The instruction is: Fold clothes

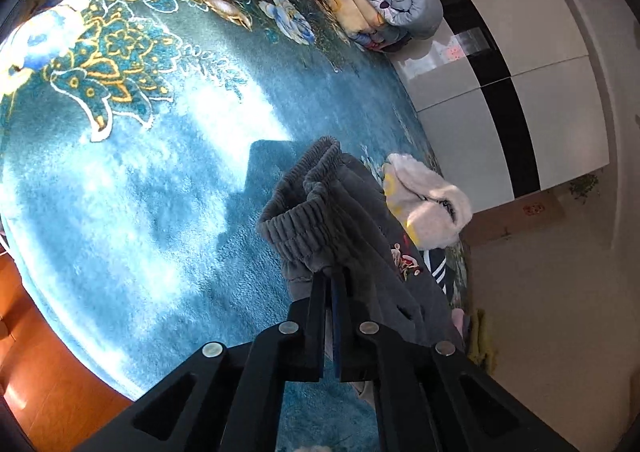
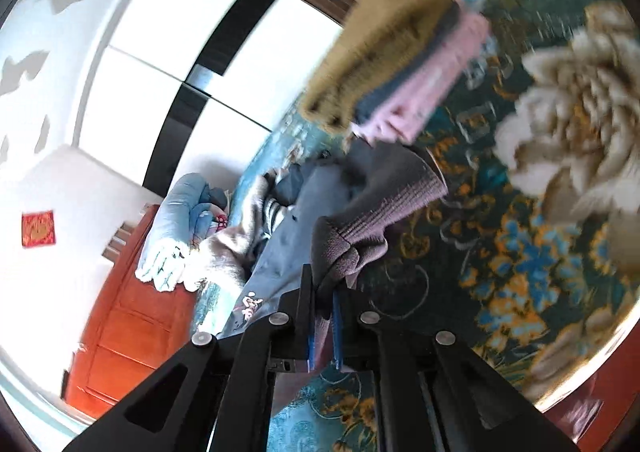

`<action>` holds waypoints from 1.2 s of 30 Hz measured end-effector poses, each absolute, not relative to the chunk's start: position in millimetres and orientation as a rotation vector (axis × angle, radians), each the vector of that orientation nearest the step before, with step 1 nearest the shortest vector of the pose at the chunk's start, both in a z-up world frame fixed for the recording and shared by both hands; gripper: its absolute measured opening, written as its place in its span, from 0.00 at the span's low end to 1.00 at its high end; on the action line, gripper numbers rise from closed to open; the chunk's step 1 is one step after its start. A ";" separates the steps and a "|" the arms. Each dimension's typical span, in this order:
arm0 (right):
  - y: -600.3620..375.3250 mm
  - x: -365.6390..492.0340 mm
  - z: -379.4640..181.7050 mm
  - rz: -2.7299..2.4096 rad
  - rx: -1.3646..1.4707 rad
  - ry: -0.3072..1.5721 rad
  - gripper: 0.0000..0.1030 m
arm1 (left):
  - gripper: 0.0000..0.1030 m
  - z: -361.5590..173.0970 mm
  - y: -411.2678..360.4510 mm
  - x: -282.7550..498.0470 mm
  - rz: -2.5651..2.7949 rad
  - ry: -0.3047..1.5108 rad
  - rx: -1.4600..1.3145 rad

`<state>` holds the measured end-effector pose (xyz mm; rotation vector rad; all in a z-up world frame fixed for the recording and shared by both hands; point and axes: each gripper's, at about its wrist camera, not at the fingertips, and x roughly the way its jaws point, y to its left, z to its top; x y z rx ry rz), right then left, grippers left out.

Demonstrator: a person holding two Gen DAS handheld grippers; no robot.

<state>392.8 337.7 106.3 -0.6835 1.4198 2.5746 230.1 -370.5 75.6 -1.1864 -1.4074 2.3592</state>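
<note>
Both pairs of jaws are clamped on the same dark grey trousers (image 1: 360, 228). The left gripper (image 1: 331, 276) pinches the gathered elastic waistband, the cloth running away from it toward the pale fleece garment (image 1: 430, 200). The right gripper (image 2: 322, 288) nips the ribbed cuff (image 2: 380, 208) at the opposite end. So the trousers' long axis spans between the two hands, above the teal floral blanket (image 1: 140, 192); neither hand is nearer, each holding one end.

My left gripper (image 1: 331, 280) shows matte black fingers (image 1: 316, 316) on angular slotted black arms, silver round screws (image 1: 289, 328) at the joints; my right gripper (image 2: 323, 292) matches, with blue pads (image 2: 337, 328).
</note>
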 end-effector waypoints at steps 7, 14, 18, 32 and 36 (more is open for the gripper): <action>350.0 337.3 123.5 2.545 -0.710 1.443 0.06 | 0.02 85.7 -366.3 188.7 2.327 -1.434 -1.139; 363.5 245.1 153.8 2.529 -0.793 1.470 0.06 | 0.02 100.9 -356.4 102.8 2.352 -1.389 -1.118; 368.9 187.6 149.9 2.452 -0.872 1.438 0.06 | 0.03 82.9 -354.3 46.1 2.369 -1.399 -1.181; 370.8 108.7 95.0 2.335 -0.978 1.424 0.38 | 0.05 36.1 -351.3 -4.3 2.292 -1.417 -1.275; 358.0 112.9 105.1 2.425 -0.973 1.361 0.58 | 0.10 51.2 -362.8 29.3 2.292 -1.417 -1.202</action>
